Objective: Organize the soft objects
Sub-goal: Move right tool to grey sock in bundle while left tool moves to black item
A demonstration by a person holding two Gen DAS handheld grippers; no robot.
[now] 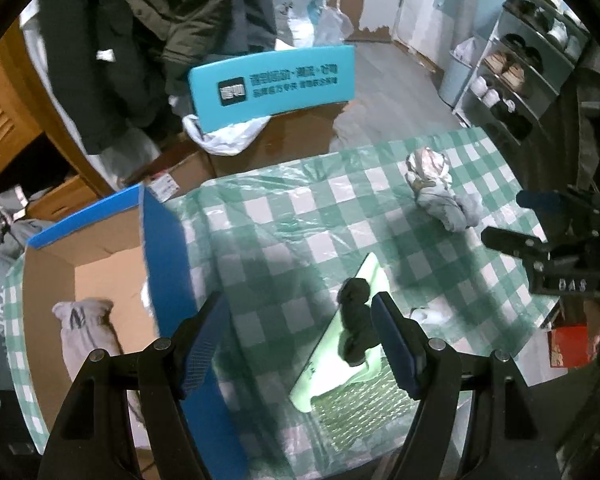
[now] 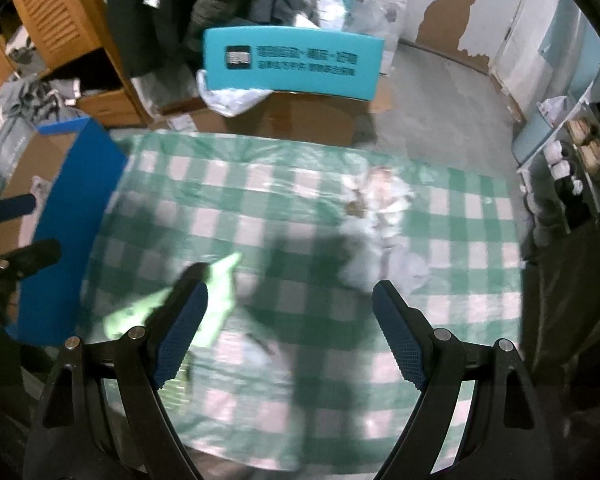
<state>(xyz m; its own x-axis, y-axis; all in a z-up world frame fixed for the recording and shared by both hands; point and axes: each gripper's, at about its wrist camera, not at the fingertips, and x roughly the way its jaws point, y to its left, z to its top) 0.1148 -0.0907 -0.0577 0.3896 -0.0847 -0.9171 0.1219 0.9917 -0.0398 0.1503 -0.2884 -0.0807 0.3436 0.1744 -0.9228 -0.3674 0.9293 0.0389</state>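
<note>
A dark rolled sock (image 1: 355, 322) lies on a pale green packet (image 1: 342, 354) on the green checked tablecloth (image 1: 284, 216). My left gripper (image 1: 300, 344) is open above the table, its right finger beside the sock. A grey-white bundled cloth (image 1: 440, 190) lies further back; it shows blurred in the right wrist view (image 2: 380, 216). A grey sock (image 1: 85, 332) lies inside the blue-edged cardboard box (image 1: 164, 248) at the left. My right gripper (image 2: 290, 336) is open and empty over the table; it also shows in the left wrist view (image 1: 516, 220). The green packet (image 2: 216, 304) is by its left finger.
A teal chair back (image 1: 274, 84) stands behind the table, with cardboard boxes and plastic bags on the floor. Coats hang at the back left by a wooden cabinet (image 2: 60, 16). A shoe rack (image 1: 528, 68) stands at the right. A red box (image 1: 572, 346) sits beyond the table's right edge.
</note>
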